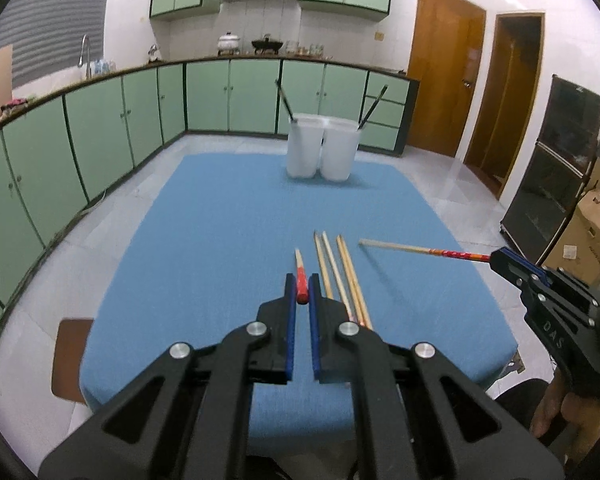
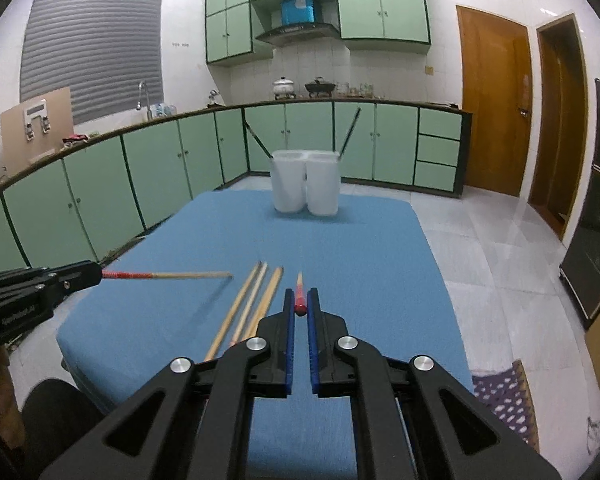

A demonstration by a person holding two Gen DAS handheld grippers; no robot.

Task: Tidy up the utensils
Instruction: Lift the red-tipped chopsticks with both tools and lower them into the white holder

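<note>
Red-ended chopstick [image 1: 301,276] is pinched at its tip by L gripper [image 1: 302,286], another [image 2: 299,295] by R gripper [image 2: 299,300], above blue mat [image 1: 204,240]; swing/slip could be caused en route to cups [image 1: 320,148].

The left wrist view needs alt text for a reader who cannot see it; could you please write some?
The left gripper is shut on a red-ended chopstick above a blue table; at right, the right gripper holds another. Four chopsticks lie loose beside them, and two white cups, each with a dark utensil, stand at the far edge.
</note>
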